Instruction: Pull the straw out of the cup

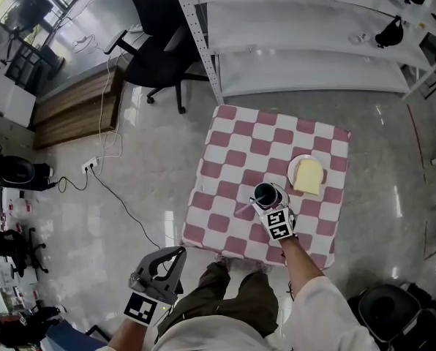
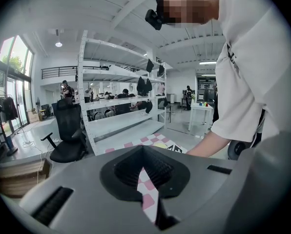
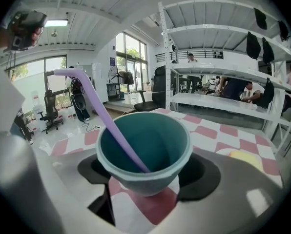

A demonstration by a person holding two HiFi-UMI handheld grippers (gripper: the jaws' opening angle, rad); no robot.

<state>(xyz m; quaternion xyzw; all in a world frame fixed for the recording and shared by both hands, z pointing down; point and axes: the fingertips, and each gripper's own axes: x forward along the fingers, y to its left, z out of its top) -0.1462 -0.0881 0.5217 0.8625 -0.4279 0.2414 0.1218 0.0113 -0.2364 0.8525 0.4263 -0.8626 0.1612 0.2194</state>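
— Where is the straw [image 3: 106, 121]?
— It stands in the cup [image 3: 160, 135], leaning on the rim, its bent top outside.
— And the cup?
— Upright on the tabletop [image 1: 225, 159], clasped on both sides by the right hand-held gripper [image 1: 271, 205].
— The left hand-held gripper [image 1: 175, 256]?
— Well apart from the cup, off the tabletop, jaws closed to a thin slit, empty.

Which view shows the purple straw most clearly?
The right gripper view: the straw leans in the teal cup close up, its bent top visible. The head view shows only a small piece; the left gripper view shows none.
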